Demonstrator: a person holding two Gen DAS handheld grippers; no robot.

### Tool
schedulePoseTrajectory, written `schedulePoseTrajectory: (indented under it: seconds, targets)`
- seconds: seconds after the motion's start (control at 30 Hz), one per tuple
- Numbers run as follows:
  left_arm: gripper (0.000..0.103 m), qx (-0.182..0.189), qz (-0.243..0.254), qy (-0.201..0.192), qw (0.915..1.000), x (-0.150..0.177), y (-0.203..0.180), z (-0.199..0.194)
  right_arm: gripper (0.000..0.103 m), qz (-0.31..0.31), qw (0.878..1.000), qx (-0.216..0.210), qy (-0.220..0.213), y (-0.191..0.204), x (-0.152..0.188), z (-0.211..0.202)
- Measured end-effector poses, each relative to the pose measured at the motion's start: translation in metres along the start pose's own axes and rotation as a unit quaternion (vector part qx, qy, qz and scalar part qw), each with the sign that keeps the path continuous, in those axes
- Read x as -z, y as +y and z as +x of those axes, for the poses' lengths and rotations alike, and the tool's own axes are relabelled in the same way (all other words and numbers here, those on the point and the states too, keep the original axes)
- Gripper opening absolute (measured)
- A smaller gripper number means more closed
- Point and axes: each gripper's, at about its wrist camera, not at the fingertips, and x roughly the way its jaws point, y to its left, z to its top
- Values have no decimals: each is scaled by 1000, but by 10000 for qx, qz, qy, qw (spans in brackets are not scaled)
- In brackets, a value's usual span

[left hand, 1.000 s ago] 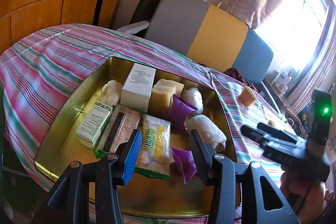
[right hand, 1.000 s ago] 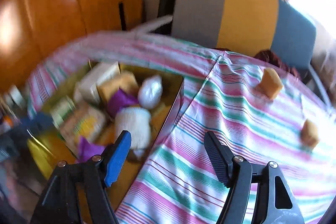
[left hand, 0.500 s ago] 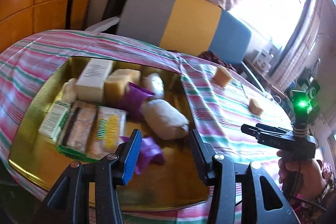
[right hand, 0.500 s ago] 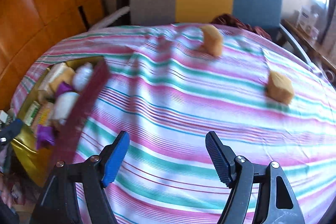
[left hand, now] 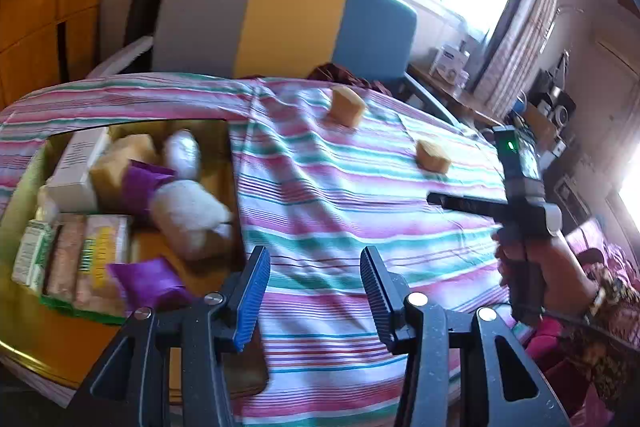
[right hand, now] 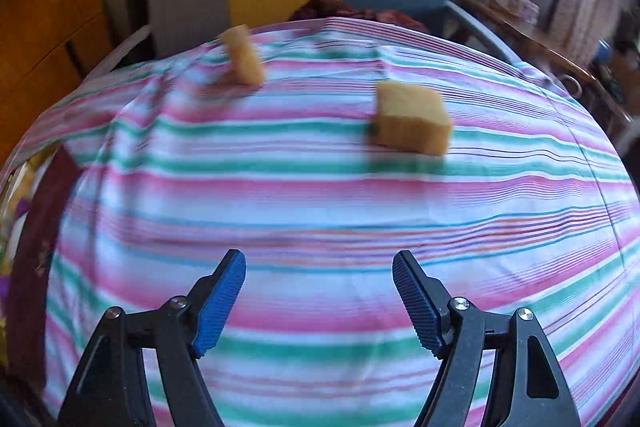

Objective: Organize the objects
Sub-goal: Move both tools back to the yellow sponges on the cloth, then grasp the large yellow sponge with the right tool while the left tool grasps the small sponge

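Two tan sponge blocks lie on the striped tablecloth: the far one [left hand: 346,105] [right hand: 242,59] and the nearer one [left hand: 432,155] [right hand: 412,123]. A gold tin tray [left hand: 48,339] at the left holds a white box [left hand: 78,163], purple packets [left hand: 146,281], white bundles [left hand: 188,215] and snack packs [left hand: 92,259]. My left gripper [left hand: 314,295] is open and empty, over the cloth beside the tray's right wall. My right gripper [right hand: 319,301] is open and empty, aimed at the nearer block. It also shows in the left wrist view [left hand: 460,203].
A grey, yellow and blue chair back [left hand: 280,23] stands behind the table. A dark red cloth [left hand: 344,75] lies at the table's far edge. A side shelf with small items [left hand: 452,67] stands by the window at the right.
Both grippers have swung right, away from the tray and toward the two sponge blocks. The right gripper has come closer to the nearer block. Both stay open and empty.
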Motion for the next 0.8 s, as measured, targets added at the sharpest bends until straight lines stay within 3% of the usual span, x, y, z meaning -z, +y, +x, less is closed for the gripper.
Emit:
schedulePoseTrajectory:
  seconds: [0.33, 0.53, 0.7, 0.8]
  targets:
    - [47, 153, 201, 358, 9990, -3, -27, 26, 88, 129, 9977, 317, -584, -36, -46, 20]
    - [47, 188, 292, 476, 9983, -6, -36, 34, 89, 352, 9962, 94, -795, -51, -69, 47]
    - [47, 204, 302, 542, 9979, -12, -39, 39, 87, 545, 9948, 265, -815, -63, -76, 72]
    - [47, 230, 267, 573, 9977, -18, -40, 44, 77, 629, 9957, 153, -669, -66, -78, 83]
